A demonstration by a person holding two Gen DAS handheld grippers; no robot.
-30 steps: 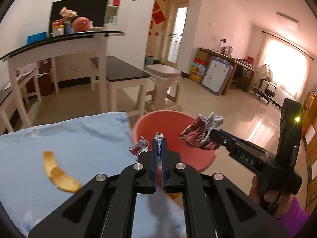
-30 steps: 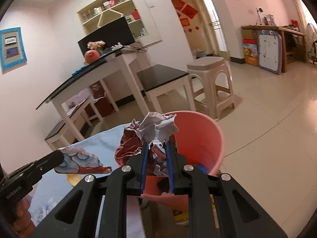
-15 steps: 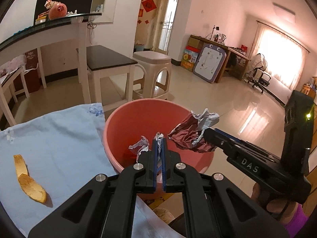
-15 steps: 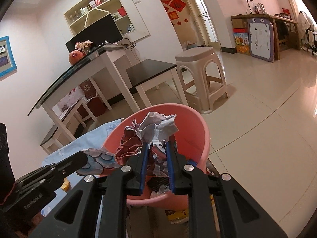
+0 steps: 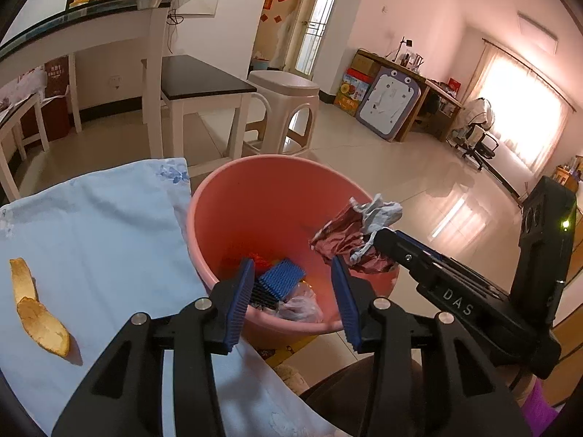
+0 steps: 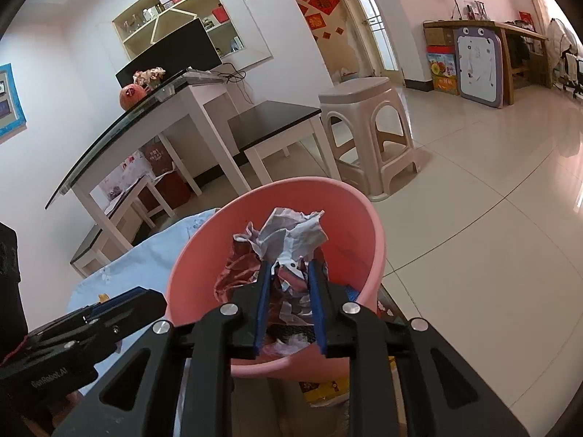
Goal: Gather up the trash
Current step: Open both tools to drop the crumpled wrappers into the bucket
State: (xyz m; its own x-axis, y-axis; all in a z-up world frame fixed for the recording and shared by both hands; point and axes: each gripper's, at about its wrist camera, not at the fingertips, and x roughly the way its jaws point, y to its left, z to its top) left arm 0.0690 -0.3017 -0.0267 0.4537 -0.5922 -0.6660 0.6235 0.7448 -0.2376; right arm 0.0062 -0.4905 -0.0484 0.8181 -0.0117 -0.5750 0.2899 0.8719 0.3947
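Note:
A pink bin [image 5: 277,182] stands beside the table's light blue cloth [image 5: 102,236]. My left gripper [image 5: 291,266] hangs over the bin's near rim. Its jaws are opening and nothing is between them. Below it in the bin lie a blue ridged piece [image 5: 282,278] and clear plastic [image 5: 298,306]. My right gripper [image 6: 289,266] is over the bin [image 6: 368,233], jaws opening slightly, with a crumpled red and white wrapper [image 6: 291,229] still pinched between the pads. From the left wrist view that wrapper [image 5: 349,233] hangs at the right gripper's tip [image 5: 379,236]. An orange peel [image 5: 40,320] lies on the cloth at the left.
Behind the bin stand a beige plastic stool [image 5: 284,109], a black-topped bench [image 5: 204,80] and a glass-topped white desk [image 6: 145,120]. Shiny tiled floor [image 6: 473,218] spreads to the right. A yellow packet [image 6: 324,389] lies under the bin.
My left jaws have gone from shut to open and the small wrapper scrap they held is gone. Both grippers have sunk closer over the bin. The right jaws stand slightly wider.

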